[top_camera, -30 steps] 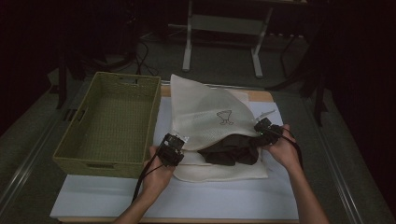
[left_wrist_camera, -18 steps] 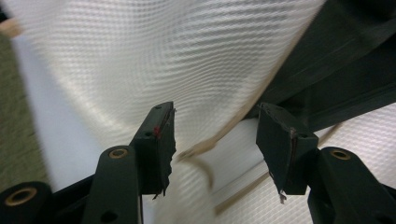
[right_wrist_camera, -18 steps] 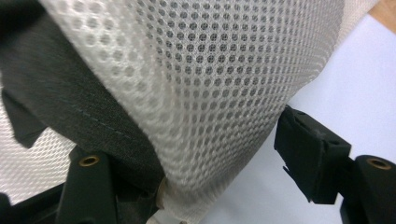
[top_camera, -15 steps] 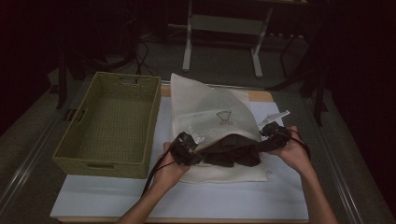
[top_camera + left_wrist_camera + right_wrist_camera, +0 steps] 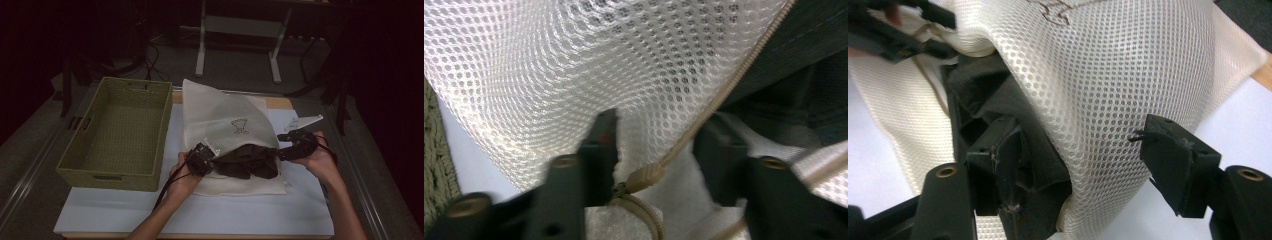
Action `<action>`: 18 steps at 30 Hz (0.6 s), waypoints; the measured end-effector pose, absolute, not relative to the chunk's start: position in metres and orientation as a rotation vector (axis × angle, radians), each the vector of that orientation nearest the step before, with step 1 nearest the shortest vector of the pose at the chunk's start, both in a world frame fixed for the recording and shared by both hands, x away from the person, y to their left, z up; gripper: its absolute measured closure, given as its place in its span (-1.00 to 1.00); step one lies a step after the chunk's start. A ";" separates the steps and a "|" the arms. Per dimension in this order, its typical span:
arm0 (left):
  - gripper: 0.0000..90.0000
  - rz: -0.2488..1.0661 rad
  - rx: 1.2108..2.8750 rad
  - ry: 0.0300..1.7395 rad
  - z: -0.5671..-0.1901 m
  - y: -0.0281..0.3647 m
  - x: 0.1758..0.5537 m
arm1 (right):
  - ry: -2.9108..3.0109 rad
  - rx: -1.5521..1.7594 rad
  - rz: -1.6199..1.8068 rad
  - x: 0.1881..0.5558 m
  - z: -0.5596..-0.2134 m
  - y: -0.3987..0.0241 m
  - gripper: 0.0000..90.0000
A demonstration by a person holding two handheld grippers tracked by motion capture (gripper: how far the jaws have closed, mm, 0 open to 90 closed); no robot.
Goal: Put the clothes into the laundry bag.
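covering most of dark garment (image 5: 250,162) (folds unclear): mesh bag (image 5: 220,115).

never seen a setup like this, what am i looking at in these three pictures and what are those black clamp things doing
A person sits at a table and holds a hand-held two-jaw gripper in each hand. The wide picture comes from a camera above the table. The two close-ups come from small cameras riding on each gripper, looking along its black jaws.

On the table lie a woven green basket and a white mesh bag with a dark garment in its opening.

The left gripper has its jaws around the bag's zipper pull, having just closed further. The right gripper straddles the mesh edge with its jaws apart, one jaw inside by the dark garment.
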State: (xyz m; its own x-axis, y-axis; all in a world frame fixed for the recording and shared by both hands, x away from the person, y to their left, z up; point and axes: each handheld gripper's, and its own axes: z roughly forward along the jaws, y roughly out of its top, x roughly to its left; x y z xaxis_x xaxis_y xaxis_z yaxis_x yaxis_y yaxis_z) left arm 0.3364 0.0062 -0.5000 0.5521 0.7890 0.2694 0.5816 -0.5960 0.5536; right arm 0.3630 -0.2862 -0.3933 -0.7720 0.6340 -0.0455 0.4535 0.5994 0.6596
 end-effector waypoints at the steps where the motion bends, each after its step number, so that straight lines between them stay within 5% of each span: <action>1: 0.66 0.719 2.381 1.121 -0.498 0.008 0.336 | 2.559 0.881 0.953 0.362 -0.392 -0.286 -0.30; 6: 0.86 0.732 2.310 1.126 -0.484 0.015 0.329 | 2.557 0.847 1.018 0.357 -0.384 -0.289 -0.28; 18: 0.87 0.716 2.141 1.193 -0.460 0.046 0.312 | 2.548 0.840 0.925 0.361 -0.403 -0.265 -0.14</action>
